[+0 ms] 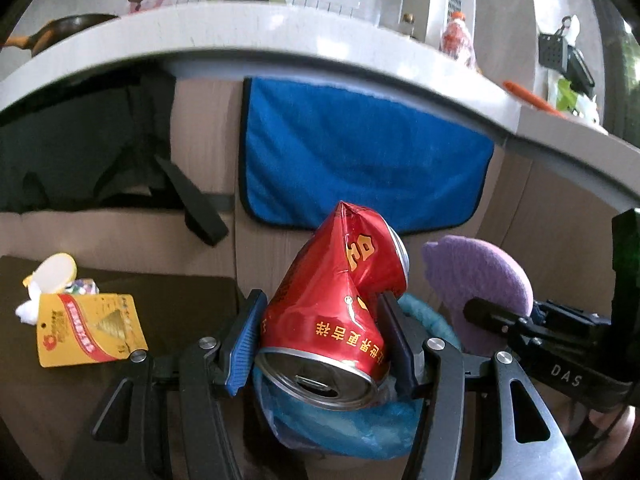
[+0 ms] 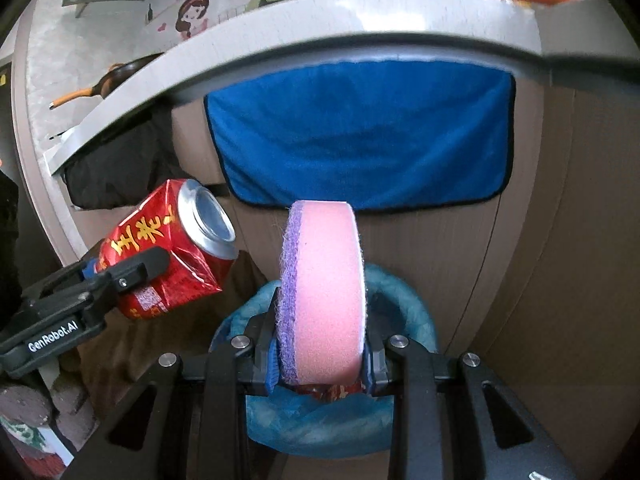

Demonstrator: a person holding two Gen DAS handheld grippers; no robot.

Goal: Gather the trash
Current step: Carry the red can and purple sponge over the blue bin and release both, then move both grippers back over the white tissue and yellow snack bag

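My left gripper is shut on a crushed red can with gold lettering, its open top toward the camera. The same can shows at the left of the right wrist view, held above the floor. My right gripper is shut on a round pink sponge with a purple scouring side, seen edge-on; that sponge appears at the right of the left wrist view. Below both grippers sits a bin lined with a blue bag, its rim partly hidden by can and sponge.
A blue towel hangs on the cabinet front under a grey countertop. A yellow package and small scraps lie on a dark mat at the left. A pan and an orange bottle are on the counter.
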